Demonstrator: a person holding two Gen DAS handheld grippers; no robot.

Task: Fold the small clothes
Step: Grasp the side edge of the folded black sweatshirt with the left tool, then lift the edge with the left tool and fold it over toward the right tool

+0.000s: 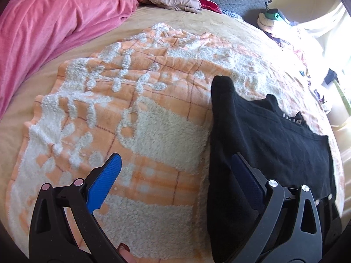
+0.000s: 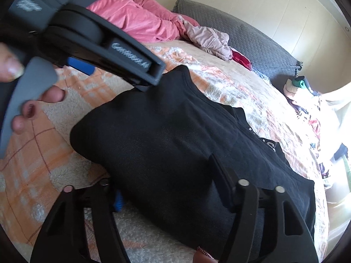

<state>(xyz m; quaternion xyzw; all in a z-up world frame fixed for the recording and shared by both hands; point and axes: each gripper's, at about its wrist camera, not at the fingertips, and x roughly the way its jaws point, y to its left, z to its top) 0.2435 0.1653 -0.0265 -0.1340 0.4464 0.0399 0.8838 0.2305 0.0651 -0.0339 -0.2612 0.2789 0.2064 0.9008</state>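
Jaws of left gripper [image 1: 175,175] wide open, empty; right gripper [image 2: 169,188] open astride black garment [image 2: 175,142], partly folded on blanket [image 1: 131,114]; further folds probably left.

An orange-and-white fleece blanket [image 1: 122,118] is spread on the bed; a pink duvet [image 1: 50,22] and grey pillow [image 2: 252,37] are seen behind.

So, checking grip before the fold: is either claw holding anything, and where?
Nothing clamped: left claw open over the black garment's edge, right claw open, straddling it.
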